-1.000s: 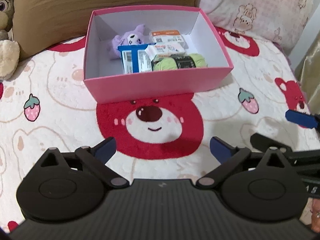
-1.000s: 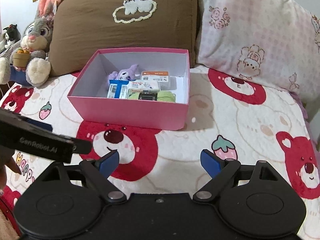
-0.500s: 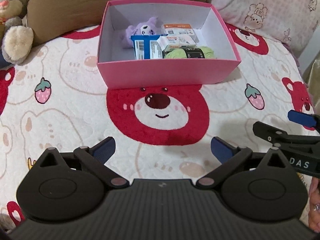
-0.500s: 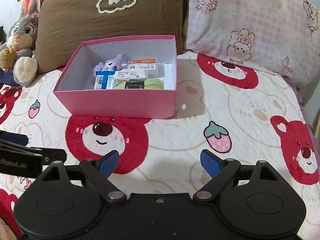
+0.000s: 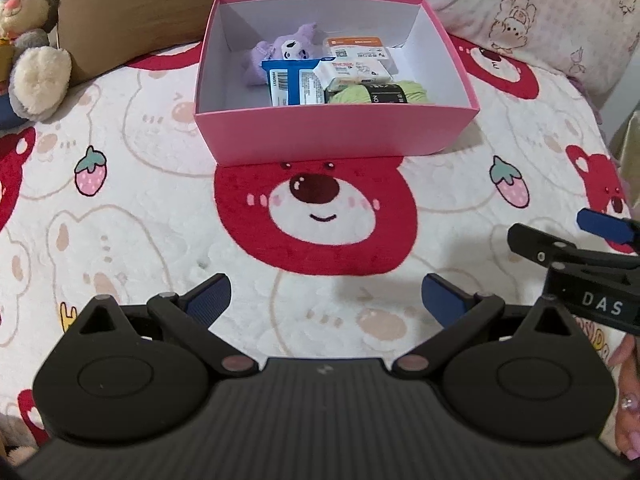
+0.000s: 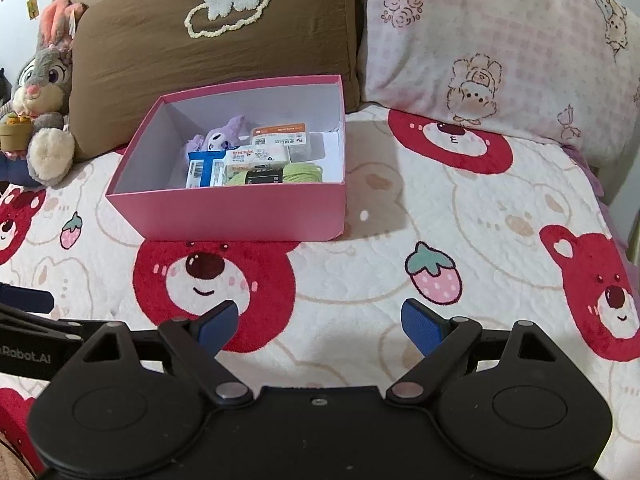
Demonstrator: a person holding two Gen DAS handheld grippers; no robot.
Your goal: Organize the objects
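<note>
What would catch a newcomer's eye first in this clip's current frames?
The open pink box sits mid-bed before a brown pillow, holding a purple plush, small packets and green yarn. Under it spreads a cream blanket printed with red bear faces, one directly in front of the box. Both tongs, left and right, hover open and empty over the blanket.

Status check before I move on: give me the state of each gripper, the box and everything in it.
left gripper: open, holding nothing
right gripper: open, holding nothing
pink box: lidless, on the blanket
purple plush: inside, at the back
blue packet: inside, standing upright
green yarn: inside, by the front wall
orange-topped box: inside, lying flat
</note>
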